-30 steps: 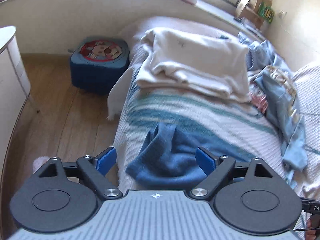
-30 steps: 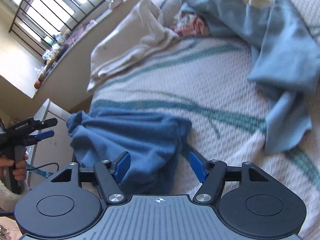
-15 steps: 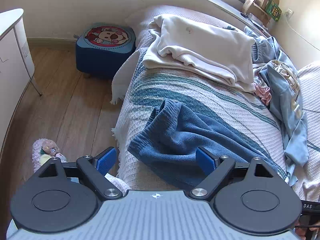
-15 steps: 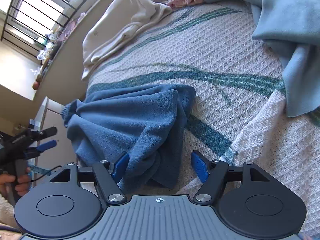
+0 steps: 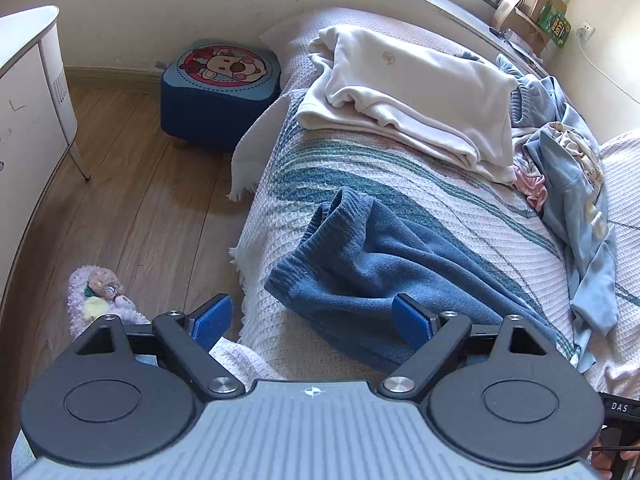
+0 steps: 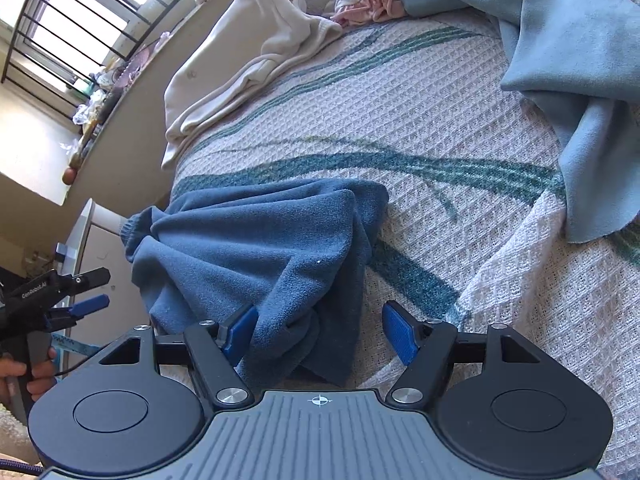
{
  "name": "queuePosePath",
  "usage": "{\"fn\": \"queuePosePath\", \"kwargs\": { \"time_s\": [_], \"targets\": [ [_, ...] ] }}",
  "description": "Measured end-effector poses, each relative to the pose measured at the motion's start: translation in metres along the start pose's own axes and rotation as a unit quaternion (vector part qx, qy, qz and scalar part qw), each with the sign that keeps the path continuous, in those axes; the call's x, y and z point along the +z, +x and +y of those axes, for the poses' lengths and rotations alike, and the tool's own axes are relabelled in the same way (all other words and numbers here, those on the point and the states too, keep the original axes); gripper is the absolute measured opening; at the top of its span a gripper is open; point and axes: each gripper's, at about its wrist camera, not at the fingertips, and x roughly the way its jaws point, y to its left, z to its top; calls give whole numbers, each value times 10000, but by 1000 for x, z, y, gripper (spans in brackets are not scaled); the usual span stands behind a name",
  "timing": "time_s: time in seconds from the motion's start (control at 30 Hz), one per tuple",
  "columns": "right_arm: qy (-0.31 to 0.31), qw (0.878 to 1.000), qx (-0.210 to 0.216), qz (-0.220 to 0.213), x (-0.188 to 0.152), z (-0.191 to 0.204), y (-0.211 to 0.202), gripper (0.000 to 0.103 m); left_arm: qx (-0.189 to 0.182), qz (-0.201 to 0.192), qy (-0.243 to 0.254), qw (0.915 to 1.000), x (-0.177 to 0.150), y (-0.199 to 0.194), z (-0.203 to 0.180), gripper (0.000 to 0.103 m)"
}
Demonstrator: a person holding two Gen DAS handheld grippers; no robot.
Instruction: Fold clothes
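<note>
Crumpled dark blue fleece garment (image 5: 384, 264) lies on the bed's white waffle-weave bedspread with teal stripes (image 5: 460, 208), directly ahead of both claws and close to the bed's near edge. The left claw (image 5: 312, 322) is released, its blue pads standing wide apart above the garment's near hem; the right-hand pad overlaps the fleece in view, the left-hand one hangs over the bed's edge, and neither presses on cloth. The right claw (image 6: 318, 334) is likewise released, its pads spread with a bunched fold of the blue fleece lying between them; its left pad sits just beside or against the fold, I cannot tell which, while the right pad stands clear over bare bedspread. Farther ahead of the left claw rests a folded cream-white garment (image 5: 416, 92), and beyond it to the right a rumpled light blue hooded top (image 5: 576, 196) with a small pink cloth (image 5: 530, 188) tucked beside it. Left of the left claw, on the wooden plank floor (image 5: 132, 216), stand a dark blue padded stool with a cartoon face on top (image 5: 220, 84) and, nearer, a fluffy lilac slipper (image 5: 100, 300). At the left edge of the right wrist view, a hand (image 6: 28, 372) grips the other tool's handle.
</note>
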Motion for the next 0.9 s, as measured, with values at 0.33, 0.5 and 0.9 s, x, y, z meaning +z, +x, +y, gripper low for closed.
{"fn": "queuePosePath", "kwargs": {
  "time_s": [0.33,0.5,0.9],
  "targets": [
    [99,9997,-98,-215,-2,-3,-11,71,-4,-66,46,10000,2,-4,-1,86],
    [191,9992,-103,-340,-5,-5,-23,71,-250,-115,153,9995,5,-8,-2,86],
    [462,9980,124,-421,-5,-9,-30,71,-537,234,467,9972,15,29,-17,87]
  ]
}}
